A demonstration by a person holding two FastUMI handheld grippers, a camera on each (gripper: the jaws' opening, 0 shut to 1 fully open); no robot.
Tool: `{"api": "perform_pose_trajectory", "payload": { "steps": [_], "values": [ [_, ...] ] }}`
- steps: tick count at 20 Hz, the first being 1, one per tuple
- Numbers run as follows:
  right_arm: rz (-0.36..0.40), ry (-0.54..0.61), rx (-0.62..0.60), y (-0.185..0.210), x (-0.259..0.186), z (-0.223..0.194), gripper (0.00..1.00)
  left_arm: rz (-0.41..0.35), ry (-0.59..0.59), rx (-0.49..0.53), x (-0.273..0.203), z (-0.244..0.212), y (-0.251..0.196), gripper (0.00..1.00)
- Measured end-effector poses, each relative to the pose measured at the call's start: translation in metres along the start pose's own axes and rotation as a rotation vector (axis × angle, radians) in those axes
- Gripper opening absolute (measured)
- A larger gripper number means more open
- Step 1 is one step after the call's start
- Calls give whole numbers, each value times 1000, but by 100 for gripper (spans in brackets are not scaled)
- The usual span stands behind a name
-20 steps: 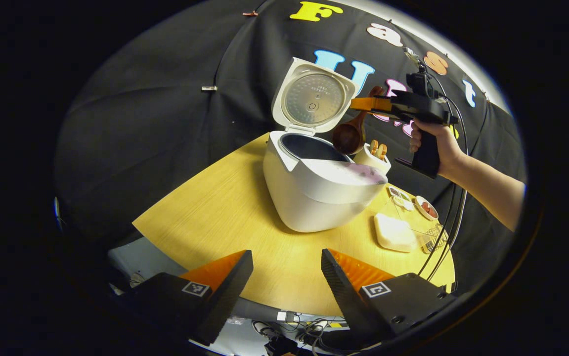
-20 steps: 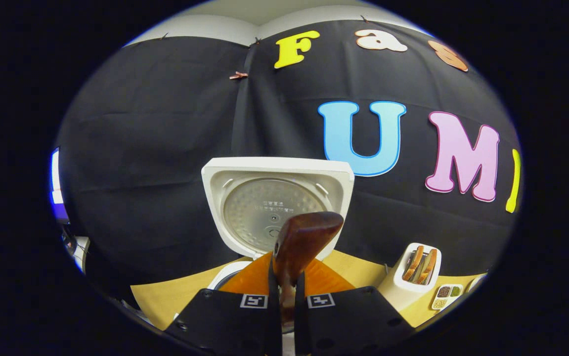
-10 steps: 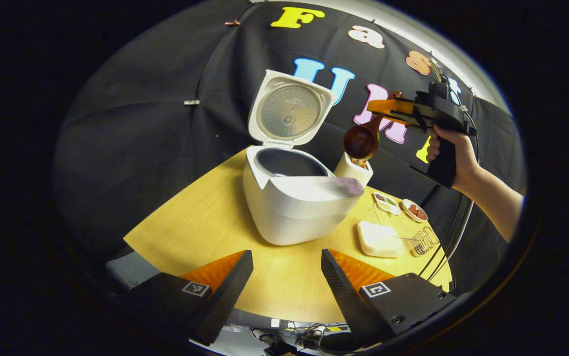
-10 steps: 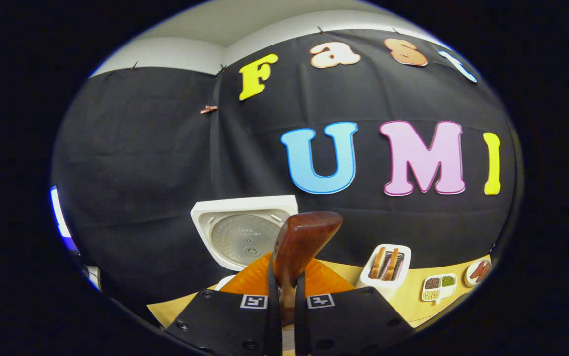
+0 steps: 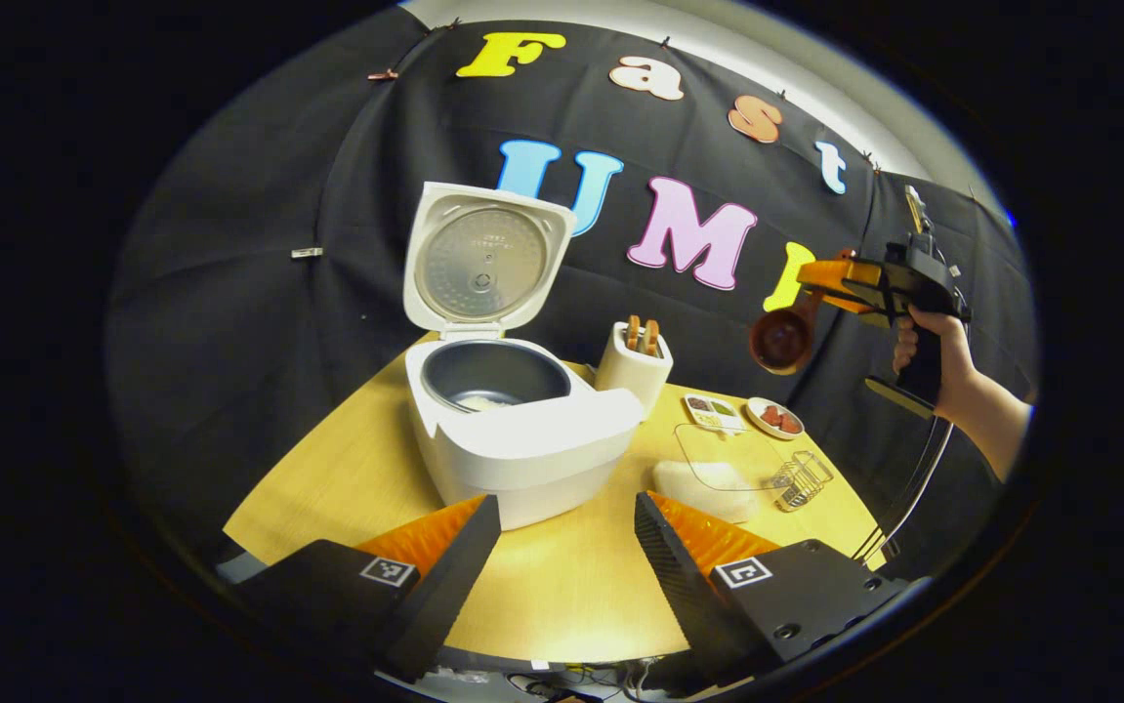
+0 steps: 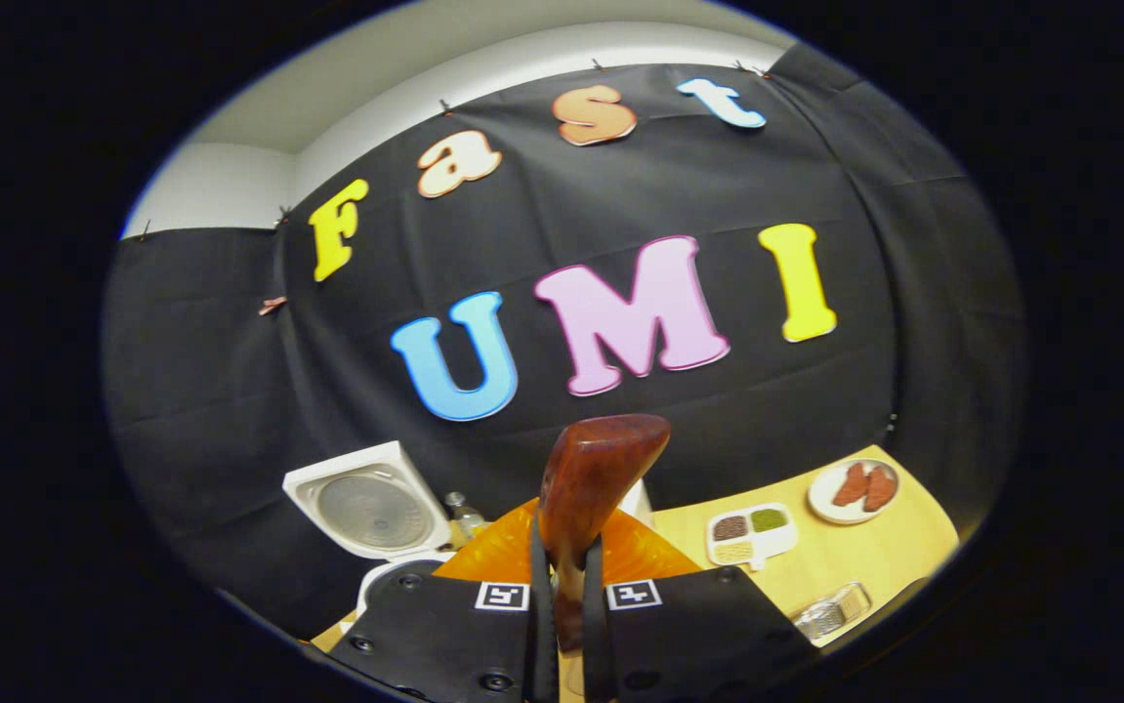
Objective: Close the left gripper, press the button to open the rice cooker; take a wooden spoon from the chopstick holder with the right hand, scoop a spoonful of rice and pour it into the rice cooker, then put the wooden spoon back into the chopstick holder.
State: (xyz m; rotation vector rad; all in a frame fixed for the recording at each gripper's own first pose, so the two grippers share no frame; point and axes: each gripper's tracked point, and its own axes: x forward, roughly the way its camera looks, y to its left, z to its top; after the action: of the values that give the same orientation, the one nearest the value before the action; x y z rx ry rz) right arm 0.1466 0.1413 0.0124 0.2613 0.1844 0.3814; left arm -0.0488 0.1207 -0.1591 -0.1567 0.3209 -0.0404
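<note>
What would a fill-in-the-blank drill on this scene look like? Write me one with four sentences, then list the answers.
1. The lid of the rice cooker stands ____.
2. The right gripper is shut on the ____.
3. The fingers of the left gripper are ____, with nothing between them.
4. The chopstick holder stands on the ____, beside the rice cooker.

Missing words: open; wooden spoon; apart; table

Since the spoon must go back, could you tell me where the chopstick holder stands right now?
In the left gripper view, the chopstick holder stands on the table just right of the open rice cooker, behind it, left of the sectioned dish.
</note>
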Motion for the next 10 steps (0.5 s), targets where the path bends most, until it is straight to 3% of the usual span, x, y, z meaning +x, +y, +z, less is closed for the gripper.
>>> {"api": "perform_pose_trajectory", "payload": {
  "steps": [6,10],
  "values": [
    [-164,9,125,-128,-25,13,14,42,33,-19,21,-9,-26,96],
    [-257,53,152,-205,-25,-11,14,68,40,-6,41,-1,-50,96]
  ]
}}
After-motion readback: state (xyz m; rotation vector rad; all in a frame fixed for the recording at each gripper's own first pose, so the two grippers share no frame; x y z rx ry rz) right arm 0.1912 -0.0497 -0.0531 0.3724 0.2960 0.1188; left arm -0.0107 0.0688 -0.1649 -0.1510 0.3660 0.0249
